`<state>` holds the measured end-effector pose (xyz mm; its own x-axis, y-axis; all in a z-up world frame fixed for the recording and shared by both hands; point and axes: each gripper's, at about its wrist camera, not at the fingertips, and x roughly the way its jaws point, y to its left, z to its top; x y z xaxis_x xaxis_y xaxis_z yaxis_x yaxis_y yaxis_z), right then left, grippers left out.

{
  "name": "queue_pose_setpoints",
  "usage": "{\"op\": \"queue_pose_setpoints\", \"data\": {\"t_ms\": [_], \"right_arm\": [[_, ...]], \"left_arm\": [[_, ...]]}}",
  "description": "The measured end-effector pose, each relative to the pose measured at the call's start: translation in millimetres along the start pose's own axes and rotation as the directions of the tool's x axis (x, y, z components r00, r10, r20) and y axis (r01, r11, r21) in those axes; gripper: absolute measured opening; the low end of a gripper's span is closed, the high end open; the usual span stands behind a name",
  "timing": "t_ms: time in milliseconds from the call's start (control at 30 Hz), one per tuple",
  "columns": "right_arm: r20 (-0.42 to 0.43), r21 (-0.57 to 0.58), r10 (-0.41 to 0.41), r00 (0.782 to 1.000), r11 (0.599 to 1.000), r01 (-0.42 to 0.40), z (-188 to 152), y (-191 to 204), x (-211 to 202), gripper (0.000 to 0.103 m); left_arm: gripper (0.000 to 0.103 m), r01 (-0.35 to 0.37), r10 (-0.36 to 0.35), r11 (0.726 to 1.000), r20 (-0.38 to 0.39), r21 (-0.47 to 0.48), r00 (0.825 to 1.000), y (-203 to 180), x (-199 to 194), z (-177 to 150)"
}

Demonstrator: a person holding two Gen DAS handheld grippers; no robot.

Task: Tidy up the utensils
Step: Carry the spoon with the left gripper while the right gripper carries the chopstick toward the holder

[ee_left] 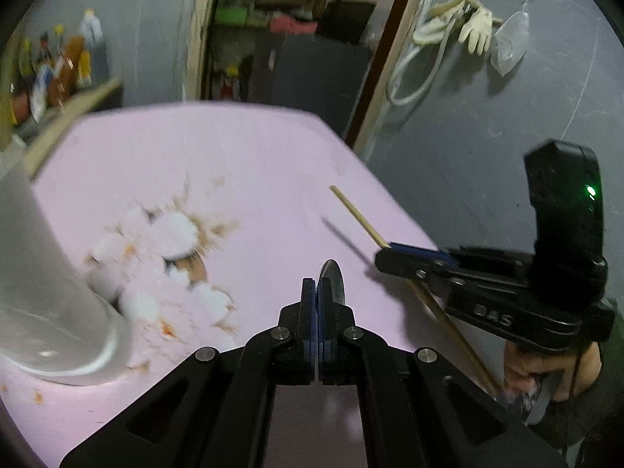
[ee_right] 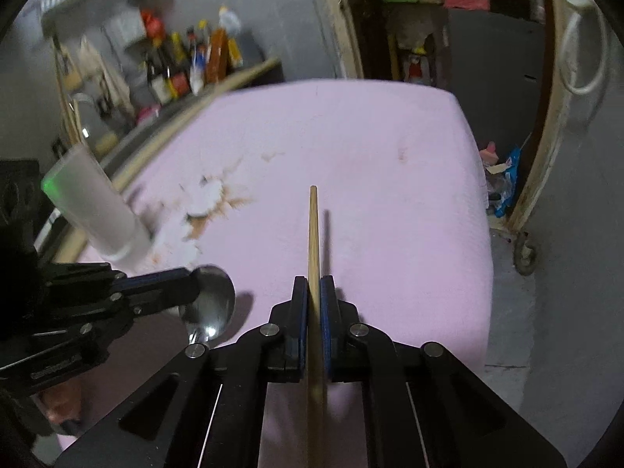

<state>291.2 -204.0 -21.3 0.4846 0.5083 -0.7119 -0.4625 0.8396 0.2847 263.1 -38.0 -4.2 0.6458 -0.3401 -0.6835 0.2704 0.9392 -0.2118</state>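
Note:
A wooden chopstick (ee_right: 312,241) runs straight ahead between the pads of my right gripper (ee_right: 313,286), which is shut on it above the pink tabletop (ee_right: 370,148). In the left wrist view the same chopstick (ee_left: 357,215) sticks out of the right gripper (ee_left: 390,249) at the right. My left gripper (ee_left: 316,292) is shut on a metal spoon (ee_left: 332,279), whose bowl edge pokes up past the pads. The right wrist view shows the spoon's bowl (ee_right: 210,304) hanging from the left gripper (ee_right: 191,277). A frosted white cup (ee_left: 46,292) stands at the left.
Crumpled white tissues (ee_left: 171,241) and brown stains lie mid-table beside the cup (ee_right: 97,210). Sauce bottles (ee_right: 191,58) line a shelf at the far left. A doorway and grey wall lie beyond the table's far edge. A hose and gloves (ee_left: 475,27) hang on the wall at right.

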Motion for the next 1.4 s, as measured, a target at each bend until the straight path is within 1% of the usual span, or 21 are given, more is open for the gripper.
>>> {"op": "queue_pose_setpoints", "data": {"t_ms": [67, 100, 167, 200, 233, 300, 367, 467, 500, 567, 700, 800, 900, 967, 1033, 1167, 1300, 1400], "right_arm": [[0.084, 0.000, 0.002, 0.997, 1.000, -0.002, -4.2, 5.3, -15.8, 0.004], [0.142, -0.004, 0.001, 0.990, 1.000, -0.001, -6.8, 9.4, -25.9, 0.004], [0.217, -0.008, -0.005, 0.976, 1.000, 0.007, -8.5, 16.8, -38.8, 0.004], [0.264, -0.014, -0.009, 0.965, 1.000, 0.013, -9.9, 21.7, -45.9, 0.004], [0.312, -0.025, -0.020, 0.950, 0.999, 0.029, -11.3, 28.1, -53.1, 0.004], [0.406, -0.049, -0.044, 0.913, 0.996, 0.069, -14.4, 41.1, -66.1, 0.004], [0.470, -0.065, -0.060, 0.881, 0.993, 0.102, -16.5, 51.5, -74.9, 0.004], [0.566, -0.085, -0.073, 0.821, 0.986, 0.146, -17.7, 68.3, -86.6, 0.004], [0.599, -0.092, -0.072, 0.797, 0.983, 0.158, -17.2, 75.1, -91.2, 0.004], [0.640, -0.104, -0.063, 0.766, 0.980, 0.168, -11.9, 84.2, -96.4, 0.004], [0.697, -0.115, -0.033, 0.716, 0.981, 0.157, -1.3, 98.2, -102.2, 0.004], [0.719, -0.125, 0.001, 0.695, 0.984, 0.127, 5.2, 108.8, -103.5, 0.004], [0.722, -0.141, 0.052, 0.690, 0.987, 0.073, 11.7, 115.1, -104.1, 0.004], [0.719, -0.148, 0.080, 0.690, 0.988, 0.040, 17.2, 121.6, -102.9, 0.004], [0.726, -0.151, 0.097, 0.680, 0.988, 0.020, 23.4, 128.5, -101.9, 0.004], [0.747, -0.161, 0.120, 0.654, 0.987, 0.003, 35.3, 144.3, -101.4, 0.004], [0.774, -0.158, 0.139, 0.618, 0.987, -0.024, 47.8, 159.4, -100.0, 0.004], [0.790, -0.139, 0.155, 0.593, 0.988, -0.072, 59.4, 171.0, -95.1, 0.004]], "left_arm": [[0.000, -0.045, 0.043, 0.999, 0.070, 0.027, 0.997, -4.8, -14.3, 0.5], [0.000, -0.070, 0.065, 0.997, 0.104, 0.041, 0.992, -7.7, -20.6, 0.5], [0.000, -0.113, 0.101, 0.992, 0.167, 0.064, 0.981, -13.2, -33.3, -0.4], [0.000, -0.132, 0.114, 0.988, 0.201, 0.075, 0.973, -16.3, -39.5, -1.0], [0.000, -0.151, 0.128, 0.985, 0.231, 0.086, 0.965, -19.3, -45.0, -1.5], [0.000, -0.192, 0.154, 0.975, 0.293, 0.108, 0.944, -25.8, -57.1, -3.1], [0.000, -0.215, 0.165, 0.970, 0.336, 0.116, 0.927, -30.7, -65.4, -6.5], [0.000, -0.243, 0.183, 0.963, 0.382, 0.117, 0.906, -33.9, -73.4, -9.2], [0.000, -0.247, 0.185, 0.962, 0.391, 0.115, 0.901, -33.6, -74.3, -10.0], [0.000, -0.260, 0.194, 0.960, 0.415, 0.108, 0.889, -28.4, -82.1, -8.6], [0.000, -0.281, 0.210, 0.955, 0.449, 0.097, 0.869, -18.3, -99.9, -12.2], [0.000, -0.291, 0.218, 0.953, 0.469, 0.088, 0.856, -10.4, -116.5, -12.2], [0.000, -0.300, 0.229, 0.951, 0.485, 0.073, 0.844, -0.3, -130.7, -11.6], [0.000, -0.299, 0.235, 0.953, 0.492, 0.056, 0.838, 9.1, -141.2, -9.5], [0.000, -0.308, 0.245, 0.950, 0.502, 0.044, 0.829, 17.1, -150.6, -7.0], [0.000, -0.338, 0.275, 0.941, 0.531, 0.023, 0.801, 33.0, -171.9, -1.8], [0.000, -0.365, 0.314, 0.931, 0.552, -0.018, 0.773, 55.3, -194.0, 5.6], [0.000, -0.391, 0.350, 0.919, 0.561, -0.051, 0.750, 75.1, -209.3, 9.4]]}}
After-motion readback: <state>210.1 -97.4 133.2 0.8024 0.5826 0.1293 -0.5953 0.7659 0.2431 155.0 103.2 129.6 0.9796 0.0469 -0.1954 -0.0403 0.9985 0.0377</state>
